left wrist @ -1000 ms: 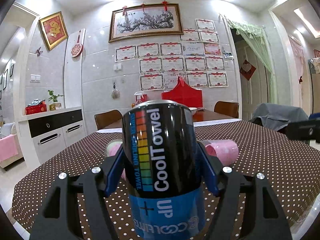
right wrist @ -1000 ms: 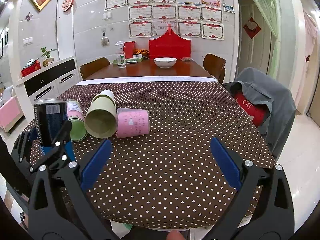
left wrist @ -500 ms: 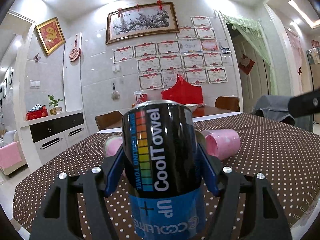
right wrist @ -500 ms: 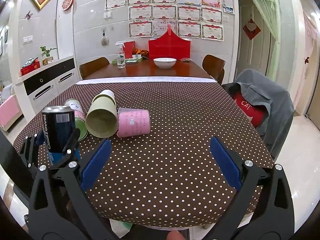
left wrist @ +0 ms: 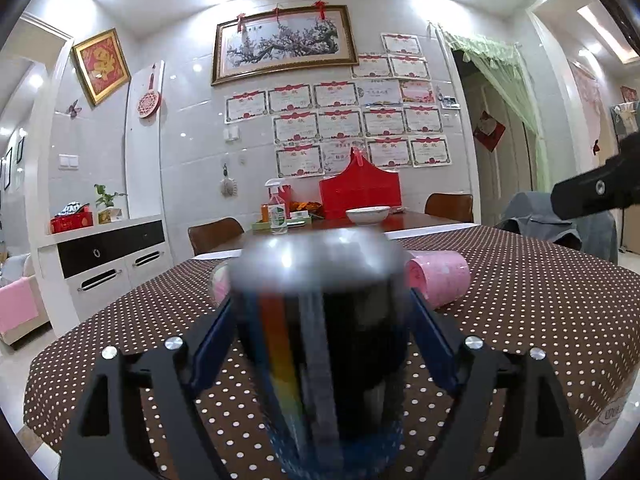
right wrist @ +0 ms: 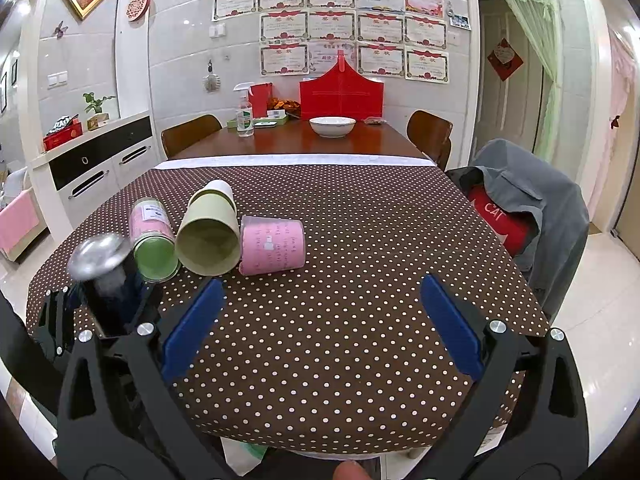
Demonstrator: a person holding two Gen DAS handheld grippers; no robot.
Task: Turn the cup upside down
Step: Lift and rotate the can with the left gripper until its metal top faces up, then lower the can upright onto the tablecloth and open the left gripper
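A black and blue "CoolTowel" cup [left wrist: 320, 344] stands between the blue pads of my left gripper [left wrist: 320, 320], motion-blurred, silver base up. The jaws look a little wider than the cup, so the grip is unclear. In the right wrist view the same cup [right wrist: 106, 280] and left gripper [right wrist: 104, 308] sit at the table's near left corner. My right gripper [right wrist: 320, 320] is open and empty above the table's front edge.
On the brown dotted tablecloth [right wrist: 360, 280] lie a pink cup [right wrist: 274, 246], a beige-green cup [right wrist: 208, 236] and a pink-and-green can [right wrist: 154, 240], all on their sides. A chair with a grey jacket [right wrist: 528, 216] stands at the right. A wooden table with a white bowl [right wrist: 332, 126] is behind.
The black cup has dropped lower in the left gripper's view and is now blurred; the pads appear to have spread away from it. The right gripper has stayed open and nearly still.
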